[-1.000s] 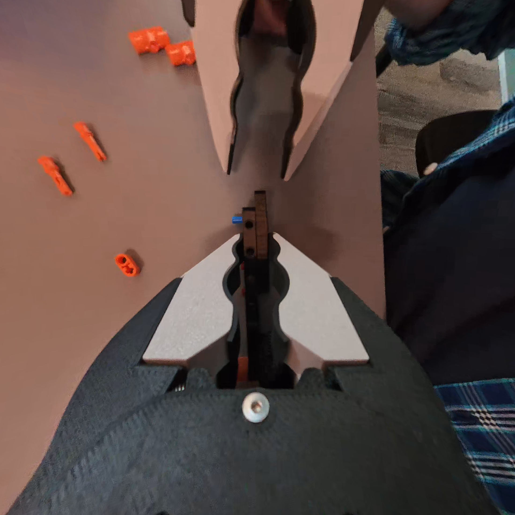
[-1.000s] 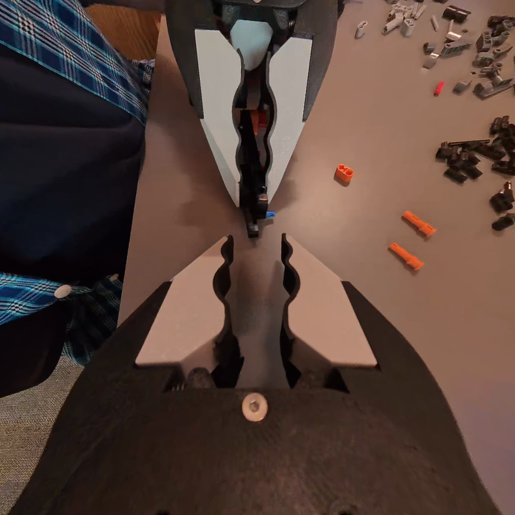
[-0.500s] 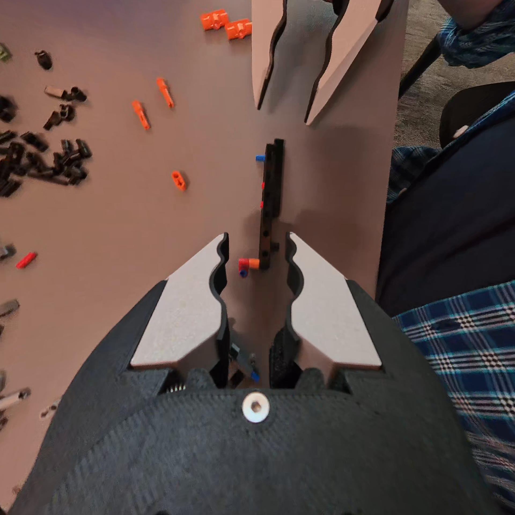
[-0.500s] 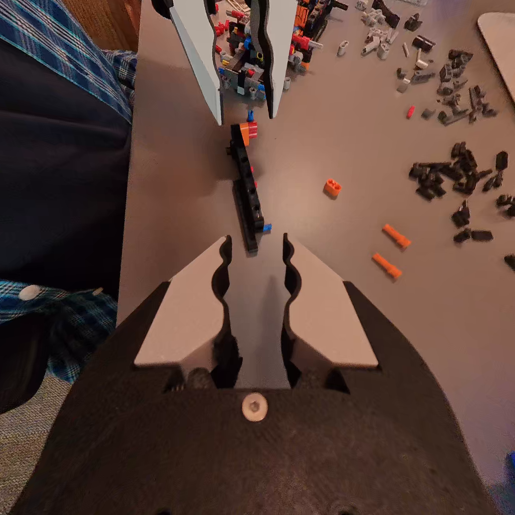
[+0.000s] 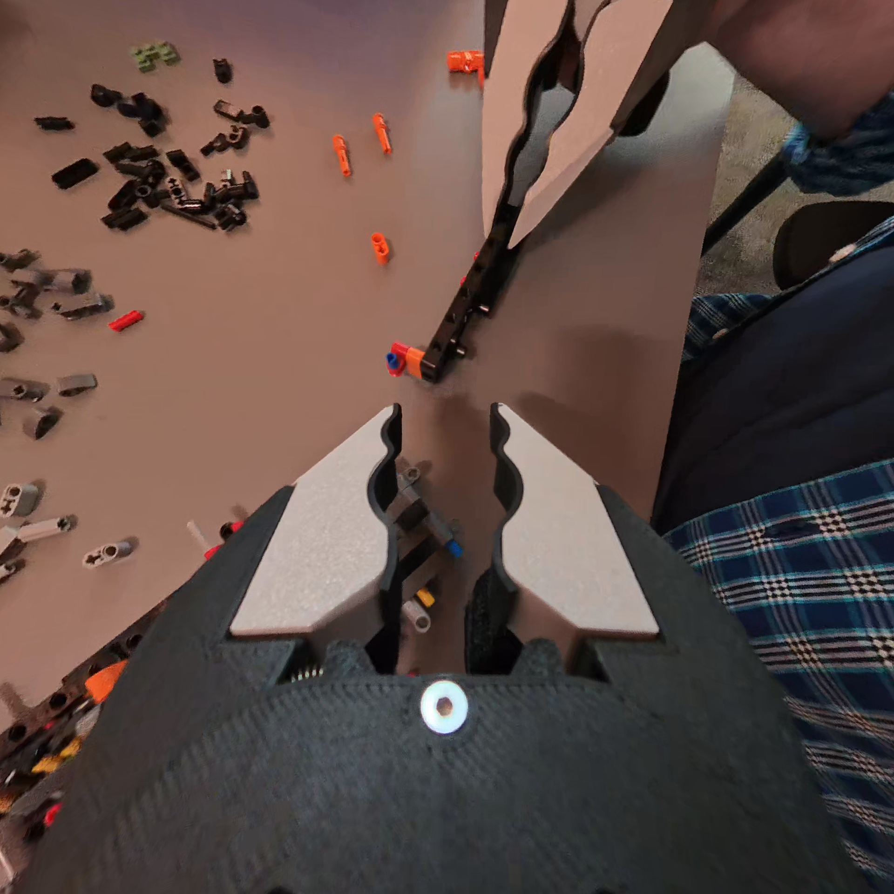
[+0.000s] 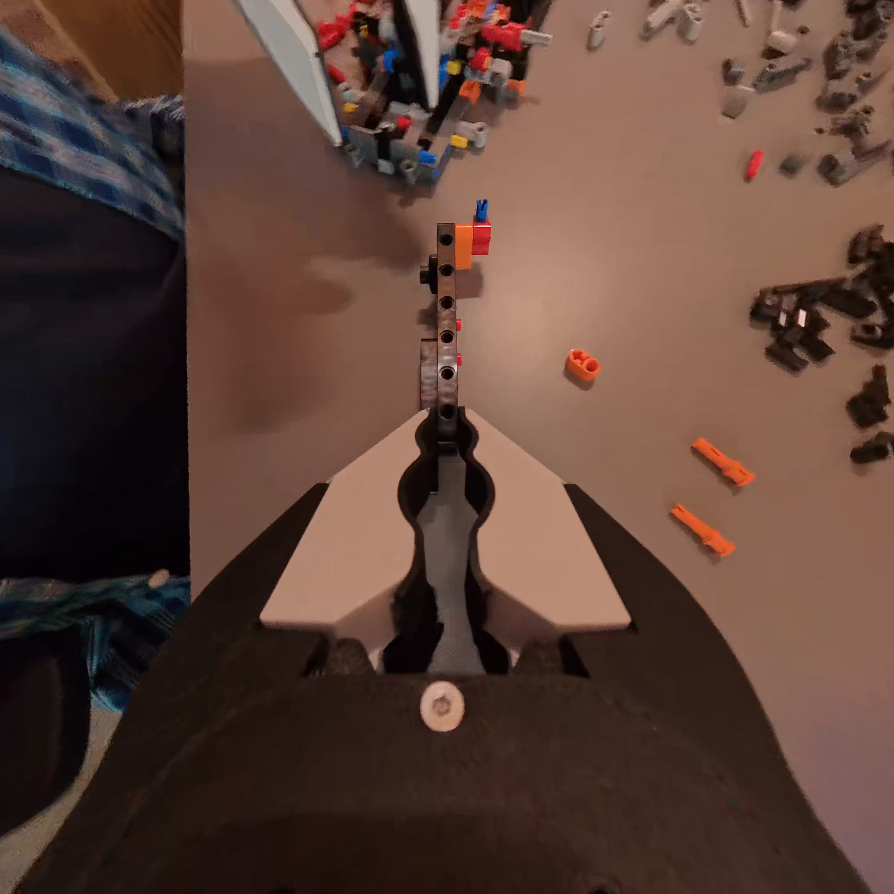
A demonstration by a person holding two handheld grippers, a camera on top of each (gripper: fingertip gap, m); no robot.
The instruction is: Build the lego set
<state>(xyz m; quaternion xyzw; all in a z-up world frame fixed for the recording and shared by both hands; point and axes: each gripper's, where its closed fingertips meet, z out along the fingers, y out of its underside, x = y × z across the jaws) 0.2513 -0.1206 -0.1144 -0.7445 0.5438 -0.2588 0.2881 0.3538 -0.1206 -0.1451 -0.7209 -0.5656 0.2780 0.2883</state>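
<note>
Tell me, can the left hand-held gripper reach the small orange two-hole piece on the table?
Probably yes. The left hand-held gripper is open and empty, and the orange piece lies alone on bare table, left of the black beam.

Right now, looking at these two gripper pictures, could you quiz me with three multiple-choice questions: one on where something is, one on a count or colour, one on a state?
1. Where do the red and orange pieces sit on the black beam?
A. At the end far from the right gripper
B. At its middle
C. Inside the right gripper

2. How many long orange pins lie to the right of the beam?
A. One
B. Two
C. Four

3. What state is the left gripper in?
A. Shut on the beam
B. Shut on nothing
C. Open

Answers: 1 A, they cap the beam's far tip. 2 B, a second pin lies beside the first. 3 C, bare table shows between its fingers, while the right gripper clamps the beam.
</note>
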